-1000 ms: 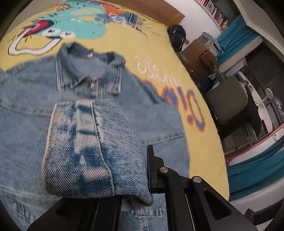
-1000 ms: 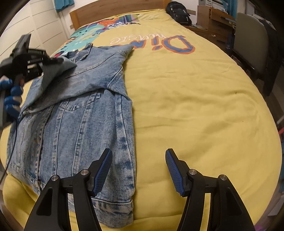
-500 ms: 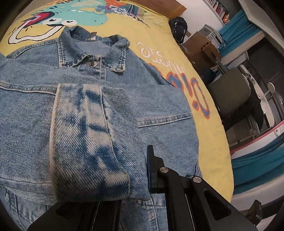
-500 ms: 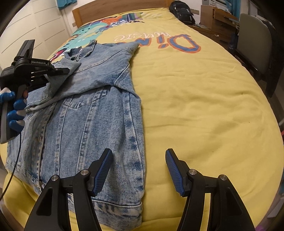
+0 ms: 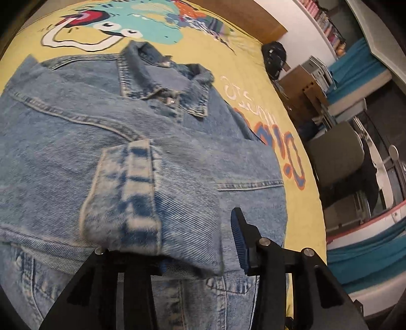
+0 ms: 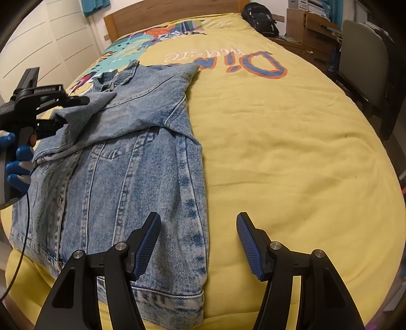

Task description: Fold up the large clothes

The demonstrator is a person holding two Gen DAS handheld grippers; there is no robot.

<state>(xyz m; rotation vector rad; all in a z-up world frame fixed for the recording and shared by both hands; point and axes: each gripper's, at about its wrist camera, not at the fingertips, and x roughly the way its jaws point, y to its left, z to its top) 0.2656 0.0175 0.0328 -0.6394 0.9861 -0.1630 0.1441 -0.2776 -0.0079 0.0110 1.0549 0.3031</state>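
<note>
Faded blue denim jacket (image 6: 121,162) on yellow quilted bedspread (image 6: 279,152); left gripper (image 5: 200,243) opening around its twill cuff (image 5: 132,198); right gripper (image 6: 198,243) apart, empty.

Yellow dinosaur-print bed (image 6: 279,152), denim jacket (image 6: 121,182) spread on it, black backpack (image 6: 261,17) at far corner

My left gripper (image 5: 200,243) is letting go — its jaws, clamped tight on the sleeve cuff (image 5: 127,193) a second ago, are opening, and the right pad now stands clear of the denim. The cuff is still lying between them but is settling lower onto the chest of the denim jacket (image 6: 142,157), which is sliding rightward in my right wrist view.
</note>
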